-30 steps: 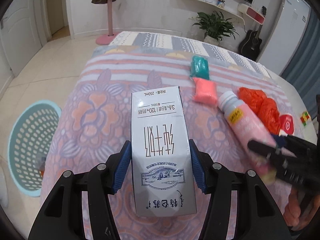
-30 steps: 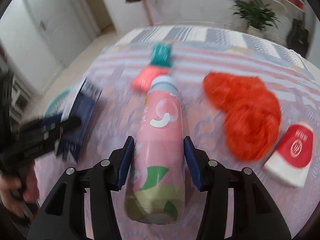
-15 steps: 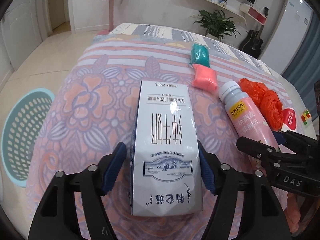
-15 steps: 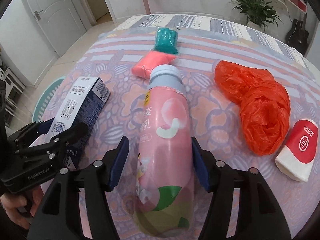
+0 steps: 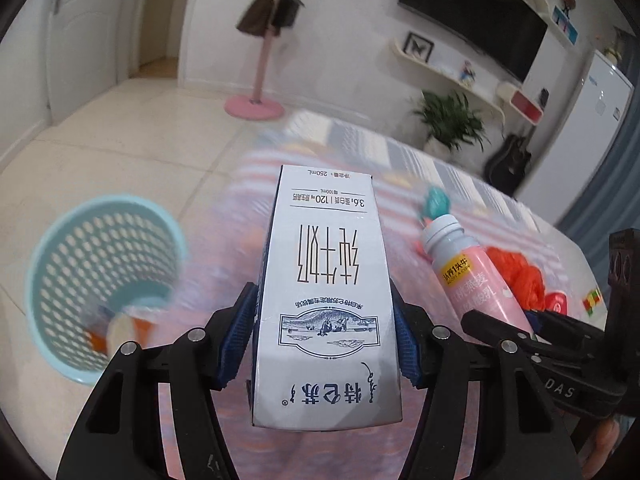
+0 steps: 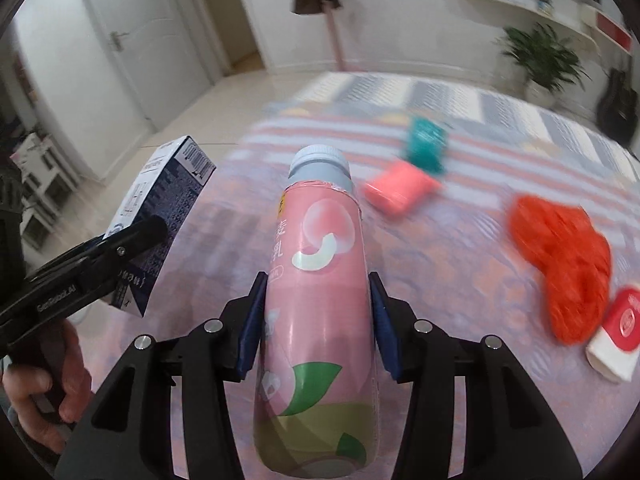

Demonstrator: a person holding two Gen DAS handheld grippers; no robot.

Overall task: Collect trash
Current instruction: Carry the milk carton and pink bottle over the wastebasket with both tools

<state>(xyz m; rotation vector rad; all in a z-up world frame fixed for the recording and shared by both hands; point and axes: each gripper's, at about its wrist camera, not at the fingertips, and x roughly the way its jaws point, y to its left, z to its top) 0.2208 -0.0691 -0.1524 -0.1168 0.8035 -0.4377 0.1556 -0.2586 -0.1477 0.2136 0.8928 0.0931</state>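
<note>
My left gripper [image 5: 324,328] is shut on a white and navy milk carton [image 5: 326,280] and holds it lifted above the patterned bed cover [image 5: 224,248]. My right gripper [image 6: 316,320] is shut on a pink yogurt bottle [image 6: 320,280] with a grey cap, also lifted off the cover. A light blue perforated trash basket [image 5: 100,280] stands on the floor to the left of the bed, with some trash inside. The carton [image 6: 160,216] and left gripper show at the left of the right wrist view; the bottle [image 5: 468,272] shows at the right of the left wrist view.
On the cover lie a teal packet [image 6: 426,144], a pink packet [image 6: 400,192], a crumpled orange plastic bag [image 6: 564,268] and a red and white tissue pack [image 6: 616,332]. A small cube [image 5: 592,300] lies at the far right. A pink coat stand [image 5: 260,80] stands on the tiled floor.
Both grippers, which had opened slightly around their items lying on the cover, have closed and lifted the carton and bottle. Both views have tilted up, and the basket looks closer on the left.
</note>
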